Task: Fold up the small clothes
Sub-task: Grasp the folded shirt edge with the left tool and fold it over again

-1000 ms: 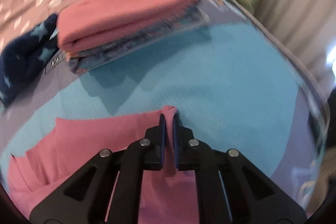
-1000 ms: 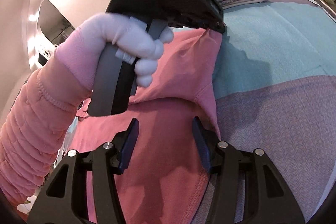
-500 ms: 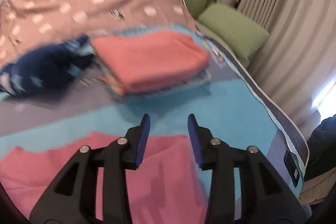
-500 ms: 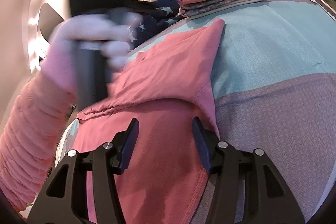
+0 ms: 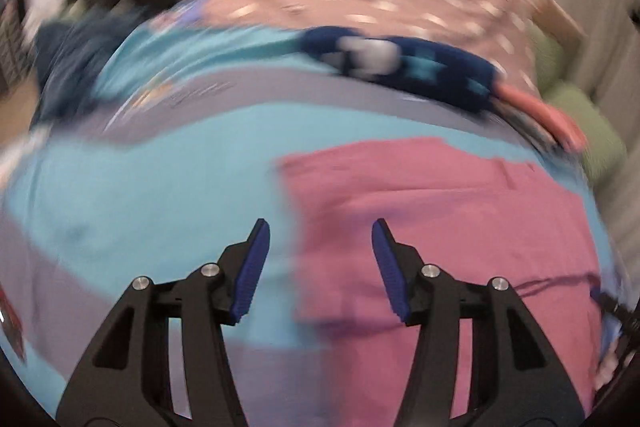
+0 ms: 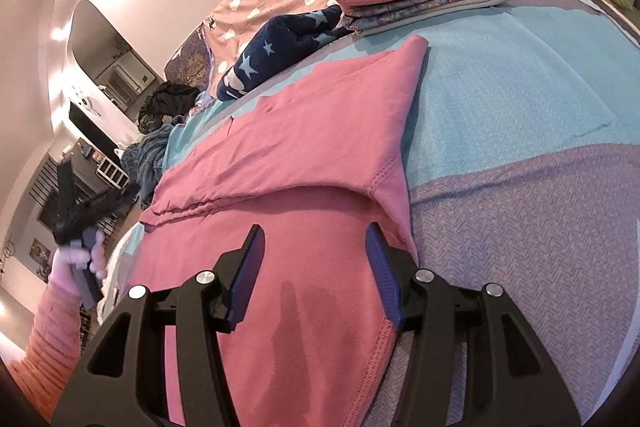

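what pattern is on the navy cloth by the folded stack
Light blue stars on the navy cloth, clearest in the right wrist view.

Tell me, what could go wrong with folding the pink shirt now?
The folded flap of the pink shirt lies loose and neither the left gripper nor the right gripper holds it, both open, so it might slip back open. The fold line looks bunched, so pressing it now could set wrinkles. The left view is blurred from fast swinging, so that gripper might snag the cloth.
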Tool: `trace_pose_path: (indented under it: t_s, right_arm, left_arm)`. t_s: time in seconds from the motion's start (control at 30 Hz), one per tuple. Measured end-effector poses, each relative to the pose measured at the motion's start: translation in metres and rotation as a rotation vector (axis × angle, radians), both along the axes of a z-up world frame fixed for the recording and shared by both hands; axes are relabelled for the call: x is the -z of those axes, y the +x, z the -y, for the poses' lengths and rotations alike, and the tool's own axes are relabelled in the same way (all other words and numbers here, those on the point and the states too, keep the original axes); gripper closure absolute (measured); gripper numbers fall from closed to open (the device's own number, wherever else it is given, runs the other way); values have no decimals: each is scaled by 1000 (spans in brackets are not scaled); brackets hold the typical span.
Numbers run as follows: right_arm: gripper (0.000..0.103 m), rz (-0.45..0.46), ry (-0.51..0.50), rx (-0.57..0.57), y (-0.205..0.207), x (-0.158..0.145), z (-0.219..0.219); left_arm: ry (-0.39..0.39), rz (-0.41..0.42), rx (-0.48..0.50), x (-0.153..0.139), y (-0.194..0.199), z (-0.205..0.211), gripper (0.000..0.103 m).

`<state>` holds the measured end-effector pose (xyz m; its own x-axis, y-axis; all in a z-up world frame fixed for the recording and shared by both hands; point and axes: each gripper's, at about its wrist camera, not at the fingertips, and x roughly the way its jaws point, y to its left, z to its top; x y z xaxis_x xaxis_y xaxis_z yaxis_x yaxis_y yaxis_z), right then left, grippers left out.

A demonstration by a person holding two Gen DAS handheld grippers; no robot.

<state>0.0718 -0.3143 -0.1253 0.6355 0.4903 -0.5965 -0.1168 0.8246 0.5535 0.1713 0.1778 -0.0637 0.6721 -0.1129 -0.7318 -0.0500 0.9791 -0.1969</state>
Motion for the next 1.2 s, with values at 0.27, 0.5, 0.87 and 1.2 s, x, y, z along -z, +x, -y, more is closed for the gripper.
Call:
trace_pose_path:
  t_s: [0.27,0.5,0.87,1.2]
  right_arm:
    - [50,-17,-198,15,3,-9,-23]
    - [50,65,-366,-55,23,-80,-87]
    - [53,96,-628,-604,157,-133,-355]
    - [53,-203,-976,-817,233,-45,-487]
  left_arm:
    - [-326,14,30,28,4,-57,50]
    - [-427,8,124,52,30,-15,52]
    - [-521,-49,219,74,14,-9,83]
    - [-602,-81,248,78,10,-20,93]
